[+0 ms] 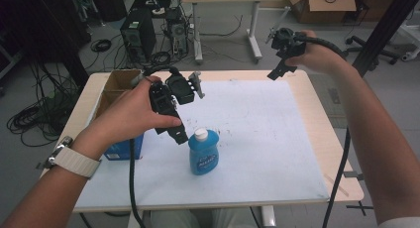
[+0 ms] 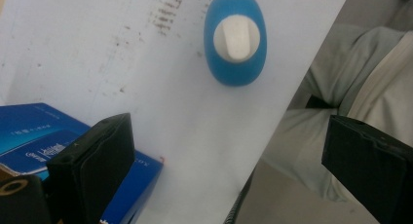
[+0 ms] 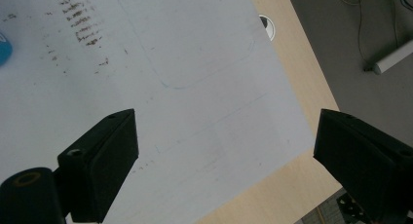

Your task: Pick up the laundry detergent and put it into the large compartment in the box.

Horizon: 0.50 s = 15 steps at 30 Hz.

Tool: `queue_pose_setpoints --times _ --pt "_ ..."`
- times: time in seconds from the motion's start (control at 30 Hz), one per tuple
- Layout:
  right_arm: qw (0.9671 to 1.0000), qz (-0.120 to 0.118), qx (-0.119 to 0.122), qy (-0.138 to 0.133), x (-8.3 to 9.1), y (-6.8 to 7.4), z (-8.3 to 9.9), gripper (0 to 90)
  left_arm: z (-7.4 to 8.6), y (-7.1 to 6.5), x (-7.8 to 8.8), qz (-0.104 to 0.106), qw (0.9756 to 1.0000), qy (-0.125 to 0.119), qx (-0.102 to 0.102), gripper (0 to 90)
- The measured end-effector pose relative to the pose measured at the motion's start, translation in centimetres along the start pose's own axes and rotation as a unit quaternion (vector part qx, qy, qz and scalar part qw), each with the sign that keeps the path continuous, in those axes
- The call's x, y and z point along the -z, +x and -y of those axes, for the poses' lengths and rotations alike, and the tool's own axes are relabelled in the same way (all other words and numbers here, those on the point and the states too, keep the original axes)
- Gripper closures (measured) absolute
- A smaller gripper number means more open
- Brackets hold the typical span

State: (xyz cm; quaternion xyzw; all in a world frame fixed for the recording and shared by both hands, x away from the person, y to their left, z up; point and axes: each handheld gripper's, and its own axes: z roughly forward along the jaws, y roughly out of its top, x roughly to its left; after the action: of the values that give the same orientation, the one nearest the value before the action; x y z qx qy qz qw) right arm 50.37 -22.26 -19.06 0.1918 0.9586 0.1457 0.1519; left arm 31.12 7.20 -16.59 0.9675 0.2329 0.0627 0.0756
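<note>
A blue bottle with a white cap stands upright on the white mat near the table's front. In the left gripper view I look down on the bottle from above. My left gripper hangs just left of and above the cap, apart from it; its jaws stand wide open with nothing between them. My right gripper is raised over the table's far right corner. It too is open and empty above the mat.
A blue carton lies at the mat's left edge, with an open cardboard box behind it. The wooden table ends close to the mat on the right. Computers, cables and another desk stand on the floor beyond.
</note>
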Motion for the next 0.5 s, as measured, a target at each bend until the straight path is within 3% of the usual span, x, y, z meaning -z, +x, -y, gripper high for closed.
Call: queue_pose_setpoints --times 0.1,0.3,0.4,0.5 --pt "1.0000 0.002 0.000 -0.001 0.1 0.0 0.0 9.4 -0.3 -0.1 0.4 -0.001 0.9999 0.002 0.011 5.5" --pt "1.0000 0.004 -0.003 -0.001 0.2 0.0 0.2 9.5 -1.0 -0.4 0.6 -0.002 0.9999 0.013 0.007 5.8" --pt "1.0000 0.004 -0.004 -0.002 0.3 0.0 0.2 9.5 -1.6 -0.5 0.5 0.002 0.9996 0.016 0.025 5.6" --pt "1.0000 0.004 -0.004 -0.001 0.2 0.0 0.1 9.5 -1.9 -0.6 0.4 0.006 0.9994 0.017 0.030 5.8"
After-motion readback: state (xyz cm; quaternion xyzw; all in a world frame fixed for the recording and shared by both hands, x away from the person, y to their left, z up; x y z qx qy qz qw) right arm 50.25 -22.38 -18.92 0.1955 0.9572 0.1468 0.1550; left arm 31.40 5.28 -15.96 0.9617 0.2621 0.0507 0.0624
